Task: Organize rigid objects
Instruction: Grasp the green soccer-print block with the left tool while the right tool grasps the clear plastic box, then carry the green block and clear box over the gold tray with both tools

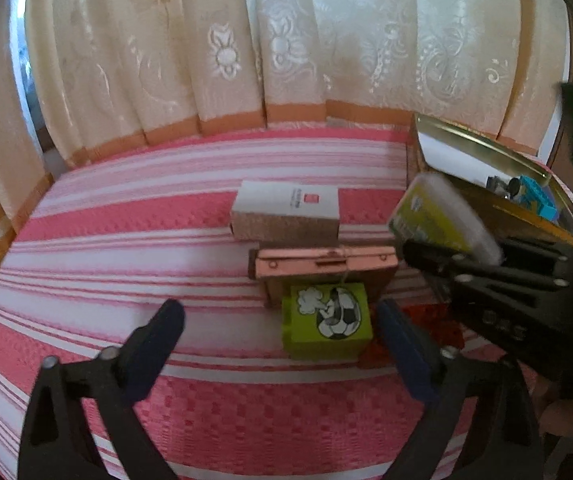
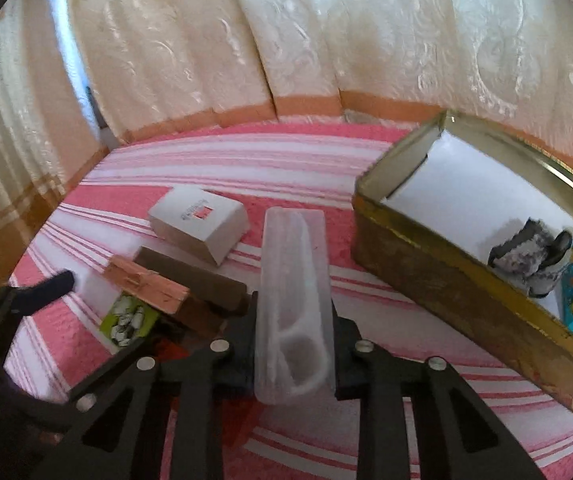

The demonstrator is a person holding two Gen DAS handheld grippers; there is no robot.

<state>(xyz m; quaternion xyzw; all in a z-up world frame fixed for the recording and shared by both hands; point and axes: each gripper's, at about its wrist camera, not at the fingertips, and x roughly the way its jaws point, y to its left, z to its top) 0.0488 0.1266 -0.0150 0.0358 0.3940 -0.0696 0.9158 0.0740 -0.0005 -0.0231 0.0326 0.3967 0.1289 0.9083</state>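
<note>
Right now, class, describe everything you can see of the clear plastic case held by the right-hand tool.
The clear plastic case is long, narrow and frosted, with rounded edges and curved shapes showing faintly inside. From the left camera a yellow-green label shows on one face. The right gripper has its jaws shut on its near end, so it juts forward above the pink striped cloth, beside the open gold tin without touching it.

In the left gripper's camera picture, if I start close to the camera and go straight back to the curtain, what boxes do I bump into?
Green football box → pink case → white box with a red square → then bare striped bedcover up to the curtain.
</note>
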